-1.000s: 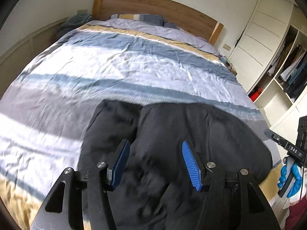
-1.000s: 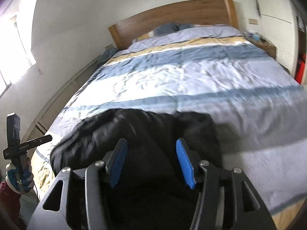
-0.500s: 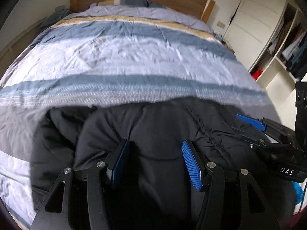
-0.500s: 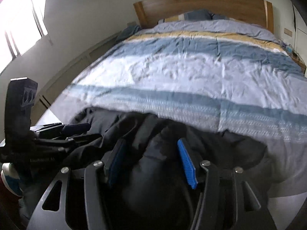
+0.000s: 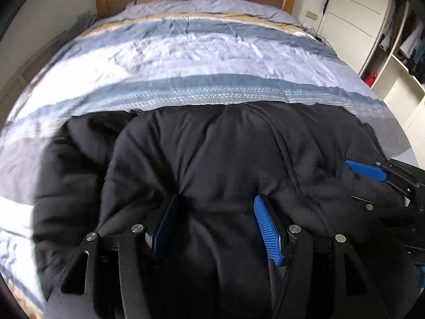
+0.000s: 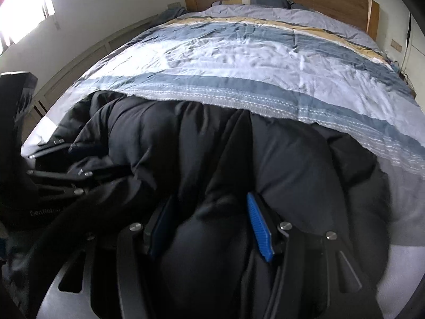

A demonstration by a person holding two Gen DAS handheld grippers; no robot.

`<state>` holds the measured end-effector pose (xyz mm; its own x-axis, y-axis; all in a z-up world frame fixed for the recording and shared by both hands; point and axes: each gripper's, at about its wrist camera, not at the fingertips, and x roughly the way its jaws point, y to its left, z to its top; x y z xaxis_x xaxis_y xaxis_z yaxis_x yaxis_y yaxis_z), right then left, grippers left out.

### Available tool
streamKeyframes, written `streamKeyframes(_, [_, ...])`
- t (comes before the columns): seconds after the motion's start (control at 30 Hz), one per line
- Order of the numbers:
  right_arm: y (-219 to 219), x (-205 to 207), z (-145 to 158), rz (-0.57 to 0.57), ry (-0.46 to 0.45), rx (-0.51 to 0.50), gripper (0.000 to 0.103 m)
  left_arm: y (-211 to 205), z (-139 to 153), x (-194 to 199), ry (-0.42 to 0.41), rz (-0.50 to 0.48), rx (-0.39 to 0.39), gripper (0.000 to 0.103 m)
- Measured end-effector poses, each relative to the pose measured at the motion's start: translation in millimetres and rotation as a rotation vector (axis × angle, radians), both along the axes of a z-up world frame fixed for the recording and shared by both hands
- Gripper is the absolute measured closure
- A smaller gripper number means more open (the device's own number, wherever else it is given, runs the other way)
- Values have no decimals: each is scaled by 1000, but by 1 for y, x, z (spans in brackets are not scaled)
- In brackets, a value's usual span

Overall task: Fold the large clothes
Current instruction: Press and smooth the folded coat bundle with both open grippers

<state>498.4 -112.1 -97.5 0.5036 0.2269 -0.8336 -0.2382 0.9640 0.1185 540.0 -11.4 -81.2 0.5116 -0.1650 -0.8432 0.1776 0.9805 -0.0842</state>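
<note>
Both my grippers sank toward the bed (image 5: 212, 53), left gripper (image 5: 216, 220) and right gripper (image 6: 208, 220) each clamped on the black jacket (image 5: 212, 154) at 6 o'clock

Both hand-held grippers came down toward the bed (image 5: 212, 53), bringing a bunched black padded jacket (image 5: 212, 154) lower over the striped duvet. The right hand-held gripper (image 5: 366, 171), a second earlier held clear beside the bed, closed in against the jacket's right edge.

bed (image 5: 196, 53) | striped duvet covers it | black padded jacket (image 5: 212, 154) at near end
</note>
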Motion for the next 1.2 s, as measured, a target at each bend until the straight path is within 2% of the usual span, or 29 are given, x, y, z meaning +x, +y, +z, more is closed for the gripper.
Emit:
streamKeyframes(0.1, [3, -29, 18, 35, -10, -10, 49, 2, 18, -29, -26, -22, -15, 44])
streamKeyframes(0.2, [5, -56, 25, 61, -3, -17, 49, 4, 22, -55, -35, -42, -10, 44])
streamKeyframes(0.27, [4, -69, 19, 62, 6, -26, 49, 3, 17, -63, -30, -47, -1, 44])
streamKeyframes(0.37, [-5, -78, 3, 27, 6, 12, 48, 0, 1, -66, -20, -42, 5, 43])
streamKeyframes(0.57, [-12, -74, -27, -20, 3, 82, 48, -8, -27, -62, -13, -21, 28, 42])
streamKeyframes(0.77, [-14, -71, -37, -22, 6, 103, 48, -10, -37, -61, -22, -9, 38, 42])
streamKeyframes(0.9, [-9, -70, -29, -54, 36, 90, 48, -12, -32, -64, -29, 1, 53, 42])
streamKeyframes(1.0, [0, -74, -15, -92, 57, 45, 48, -14, -18, -76, -36, 22, 55, 42])
streamKeyframes(1.1, [5, -87, -1, -108, 57, 5, 48, -11, -6, -92, -33, 35, 51, 40])
streamKeyframes(1.2, [3, -105, 11, -132, 48, 6, 48, -5, 6, -115, -50, 59, 50, 35])
